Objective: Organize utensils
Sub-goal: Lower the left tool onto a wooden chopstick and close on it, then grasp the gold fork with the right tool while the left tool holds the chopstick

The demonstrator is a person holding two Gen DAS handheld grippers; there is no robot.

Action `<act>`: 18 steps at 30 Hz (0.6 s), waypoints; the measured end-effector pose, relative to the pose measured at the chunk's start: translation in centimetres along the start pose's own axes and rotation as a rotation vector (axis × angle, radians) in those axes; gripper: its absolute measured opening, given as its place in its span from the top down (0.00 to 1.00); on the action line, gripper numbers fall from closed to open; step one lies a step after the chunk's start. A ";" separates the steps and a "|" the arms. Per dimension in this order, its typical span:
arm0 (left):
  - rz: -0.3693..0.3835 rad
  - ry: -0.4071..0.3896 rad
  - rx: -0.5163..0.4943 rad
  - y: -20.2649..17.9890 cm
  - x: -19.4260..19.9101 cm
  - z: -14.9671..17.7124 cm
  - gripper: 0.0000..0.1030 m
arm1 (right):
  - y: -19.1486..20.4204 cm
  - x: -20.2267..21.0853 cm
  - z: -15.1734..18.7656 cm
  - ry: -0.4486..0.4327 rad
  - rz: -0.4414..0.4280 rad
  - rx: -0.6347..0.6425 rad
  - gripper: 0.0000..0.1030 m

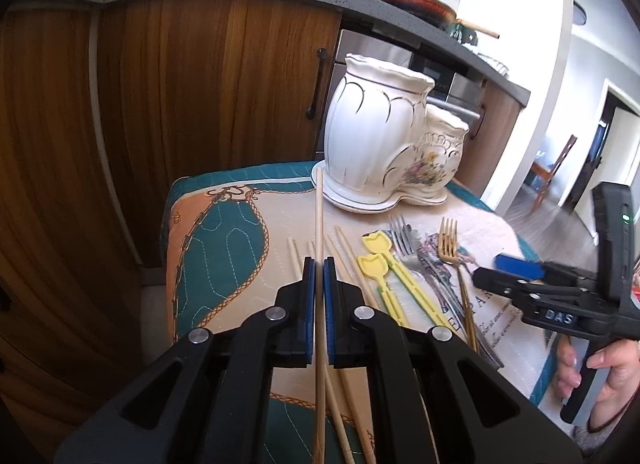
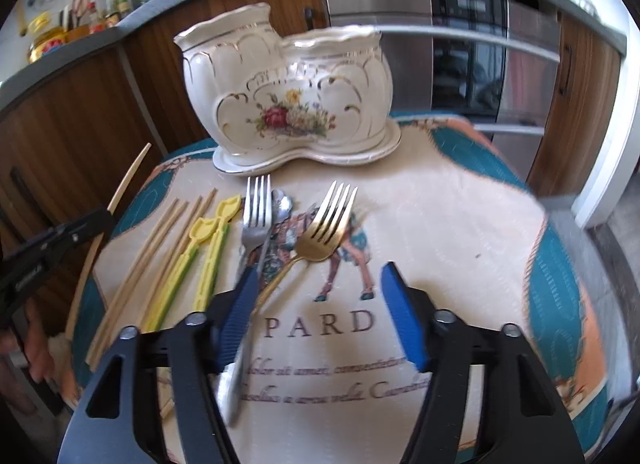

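A kitchen with wood-fronted cabinets and a grey counter fills the background, and a small desk (image 1: pixel 224 223) covered by a teal and cream cloth occupies the middle of the left wrist view. The left gripper (image 1: pixel 319 268) is seen at lower centre with its jaws pressed together on a single wooden chopstick (image 1: pixel 319 207), whose tip points up toward the white ceramic holder (image 1: pixel 376 135) in the upper centre. More chopsticks (image 1: pixel 344 252), two yellow picks (image 1: pixel 380 268) and a gold fork (image 1: pixel 450 240) lie on the cloth to the right. The right gripper (image 1: pixel 508 272) is seen at the right edge.

In the right wrist view, the holder's two openings are seen at upper centre, with nothing visible rising from them. The right gripper (image 2: pixel 316 316) is held low with its jaws wide apart and nothing between them; a silver fork (image 2: pixel 256 215) lies beside its left pad, and the gold fork (image 2: pixel 328 223) lies ahead.

The step in hand is judged to be the carrying of the chopstick to the holder. Next, the chopstick needs to be tipped upright over the taller compartment before release.
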State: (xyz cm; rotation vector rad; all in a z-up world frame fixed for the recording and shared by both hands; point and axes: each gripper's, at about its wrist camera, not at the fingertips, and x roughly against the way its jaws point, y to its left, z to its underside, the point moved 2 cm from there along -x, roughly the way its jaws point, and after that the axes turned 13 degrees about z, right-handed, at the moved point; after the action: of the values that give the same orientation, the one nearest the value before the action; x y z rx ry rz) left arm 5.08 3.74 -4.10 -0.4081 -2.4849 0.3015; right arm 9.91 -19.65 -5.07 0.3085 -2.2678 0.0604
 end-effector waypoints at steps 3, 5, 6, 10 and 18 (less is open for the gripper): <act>0.008 -0.011 -0.015 -0.5 0.1 0.1 0.96 | 0.3 -0.5 -0.4 0.060 -0.031 -0.047 0.60; 0.014 -0.019 -0.028 -0.7 0.3 0.1 0.96 | 0.6 -0.7 -0.7 0.083 -0.039 -0.066 0.65; 0.016 -0.025 -0.033 -0.8 0.4 0.1 0.96 | 0.8 -0.9 -0.7 0.098 -0.044 -0.069 0.68; 0.021 -0.039 -0.027 -0.5 0.7 -0.1 0.96 | 2.2 -1.9 -0.4 0.145 -0.026 -0.051 0.71; 0.023 -0.051 -0.015 -0.2 1.0 -0.1 0.96 | 2.8 -2.1 -0.7 0.124 0.019 -0.046 0.90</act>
State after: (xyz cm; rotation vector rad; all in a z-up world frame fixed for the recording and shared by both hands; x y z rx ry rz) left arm 4.28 3.97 -3.46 -0.4404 -2.5351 0.3065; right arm 11.10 -16.45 -6.05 0.2521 -2.1459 0.0357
